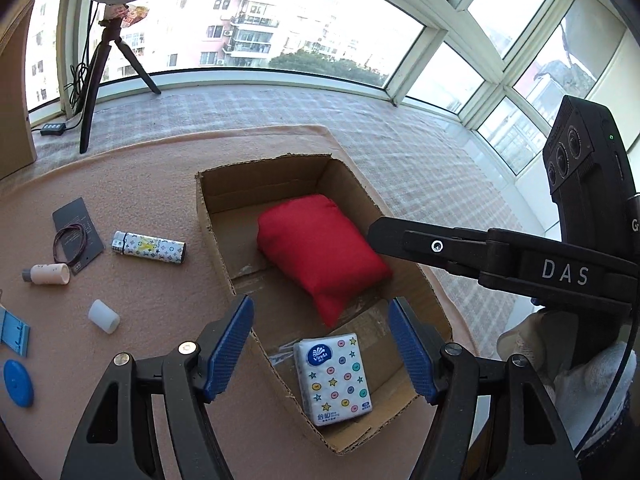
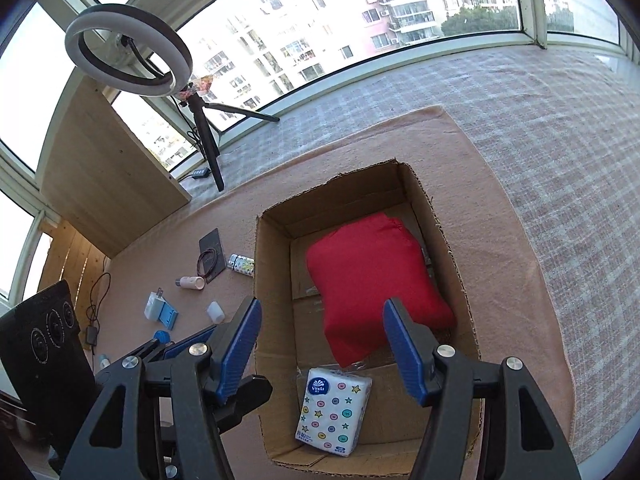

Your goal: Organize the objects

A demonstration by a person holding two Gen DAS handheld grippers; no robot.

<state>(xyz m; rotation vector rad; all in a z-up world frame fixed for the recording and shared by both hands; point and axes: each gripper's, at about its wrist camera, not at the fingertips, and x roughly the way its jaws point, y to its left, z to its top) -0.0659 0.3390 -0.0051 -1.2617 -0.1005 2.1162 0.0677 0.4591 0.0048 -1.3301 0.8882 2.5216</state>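
A cardboard box (image 1: 224, 240) sits open on a pink mat (image 1: 140, 184). Inside the box, a red cushion (image 1: 320, 248) fills the far half, and a tissue pack (image 1: 334, 378) lies flat at the near end. Above the box, the left gripper (image 1: 320, 352) and right gripper (image 2: 320, 344) both hang with jaws spread wide, holding nothing. Left of the box on the mat lie a patterned lighter (image 1: 150, 247), a pink tube (image 1: 46, 274), a white cap (image 1: 104, 316) and a blue oval piece (image 1: 18, 383).
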